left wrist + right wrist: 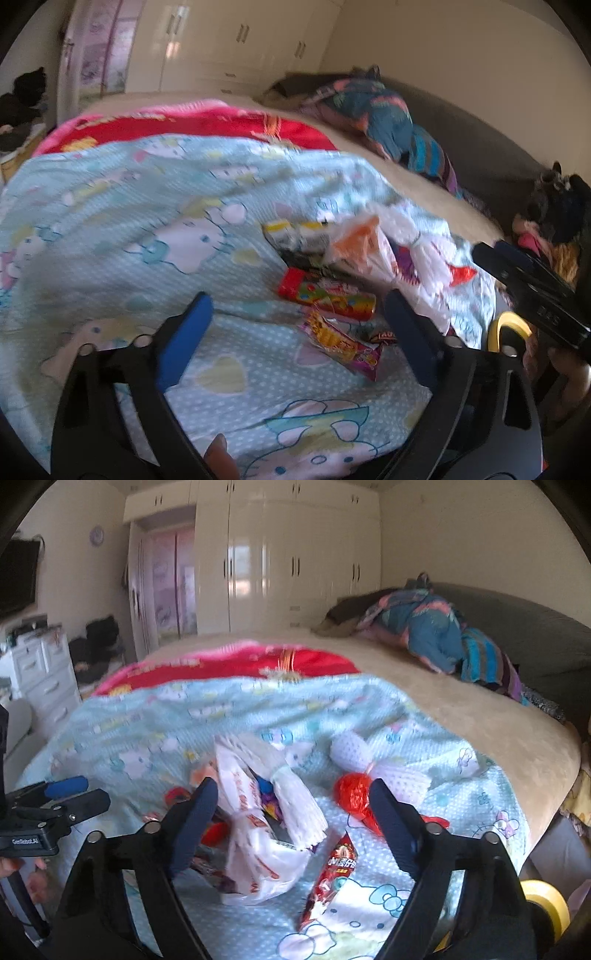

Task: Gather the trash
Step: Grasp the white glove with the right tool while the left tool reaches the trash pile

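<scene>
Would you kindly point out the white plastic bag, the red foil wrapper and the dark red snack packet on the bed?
white plastic bag [258, 853], right wrist view, on its crumpled front.
red foil wrapper [351, 794], right wrist view, on its bunched middle.
dark red snack packet [328, 882], right wrist view, on its printed face.

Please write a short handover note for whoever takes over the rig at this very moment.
Left gripper: open, empty, over the blue cartoon blanket near the red snack tube and pink wrapper.
Right gripper: open, empty, in front of the white plastic bag.
Also on the blanket: red snack packet, red crumpled wrapper.
Done: nothing picked up by either gripper yet.
Left: collect all the trash.
</scene>
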Demonstrator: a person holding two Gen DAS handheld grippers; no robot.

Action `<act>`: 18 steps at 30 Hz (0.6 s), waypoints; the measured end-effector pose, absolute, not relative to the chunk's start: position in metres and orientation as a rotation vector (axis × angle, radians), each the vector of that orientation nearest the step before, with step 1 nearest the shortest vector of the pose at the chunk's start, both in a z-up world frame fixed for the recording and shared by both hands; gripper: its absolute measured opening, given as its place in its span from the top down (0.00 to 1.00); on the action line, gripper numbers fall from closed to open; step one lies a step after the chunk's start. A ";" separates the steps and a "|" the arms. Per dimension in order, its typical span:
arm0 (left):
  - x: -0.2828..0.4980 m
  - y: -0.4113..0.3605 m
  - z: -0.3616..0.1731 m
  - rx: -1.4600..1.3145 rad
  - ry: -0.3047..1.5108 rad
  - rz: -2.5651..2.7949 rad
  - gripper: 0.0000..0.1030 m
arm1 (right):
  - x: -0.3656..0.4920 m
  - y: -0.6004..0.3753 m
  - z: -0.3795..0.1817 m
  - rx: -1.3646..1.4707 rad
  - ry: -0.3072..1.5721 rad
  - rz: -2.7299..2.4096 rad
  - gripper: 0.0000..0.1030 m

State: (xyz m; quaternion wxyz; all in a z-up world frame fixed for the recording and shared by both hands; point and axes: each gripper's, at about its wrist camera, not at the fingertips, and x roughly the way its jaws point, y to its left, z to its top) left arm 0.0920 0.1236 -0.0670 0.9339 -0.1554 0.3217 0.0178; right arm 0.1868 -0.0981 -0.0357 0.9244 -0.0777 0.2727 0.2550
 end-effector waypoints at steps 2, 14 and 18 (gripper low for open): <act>0.098 0.122 -0.075 -0.326 0.686 0.010 0.35 | 0.197 -0.096 -0.043 -0.157 0.594 0.521 0.30; 0.122 0.127 -0.112 -0.443 0.838 -0.104 0.56 | 0.232 -0.081 -0.078 -0.169 0.719 0.531 0.64; 0.126 0.122 -0.114 -0.440 0.849 -0.131 0.74 | 0.229 -0.079 -0.077 -0.167 0.708 0.540 0.78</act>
